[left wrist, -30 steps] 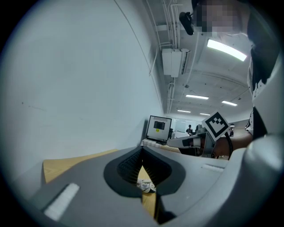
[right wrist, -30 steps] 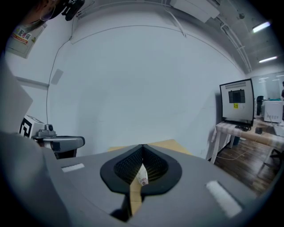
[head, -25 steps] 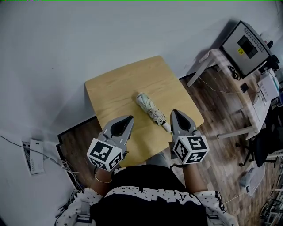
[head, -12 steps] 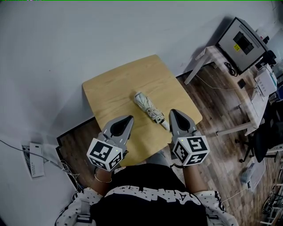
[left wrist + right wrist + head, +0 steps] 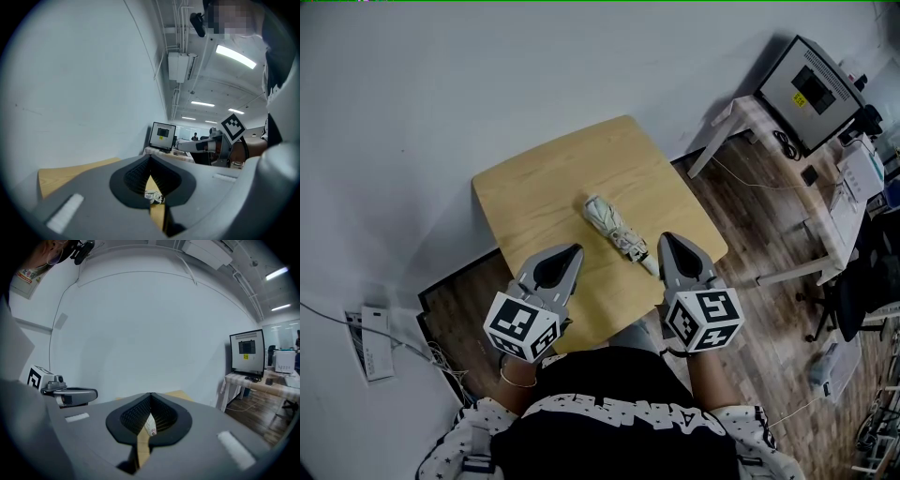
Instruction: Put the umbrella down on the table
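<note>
A folded pale patterned umbrella (image 5: 614, 228) lies flat on the small wooden table (image 5: 553, 178), its handle end toward the near edge. My left gripper (image 5: 574, 251) hovers shut over the table's near left part, apart from the umbrella. My right gripper (image 5: 667, 239) is shut and empty, its tip just right of the handle end. In the left gripper view the umbrella (image 5: 153, 197) shows below the closed left gripper (image 5: 150, 157), with the right gripper (image 5: 225, 140) beyond. The right gripper view shows the handle end (image 5: 150, 426) under the closed right gripper (image 5: 151, 394), and the left gripper (image 5: 70, 393) at left.
The table stands against a pale wall (image 5: 487, 75). A white desk (image 5: 787, 141) with a monitor (image 5: 811, 84) is at the upper right, and an office chair (image 5: 862, 291) at the right. A power strip (image 5: 370, 328) with cables lies on the floor at left.
The head view has drifted slightly, so the table sits a little to the left. Umbrella and both grippers keep their places.
</note>
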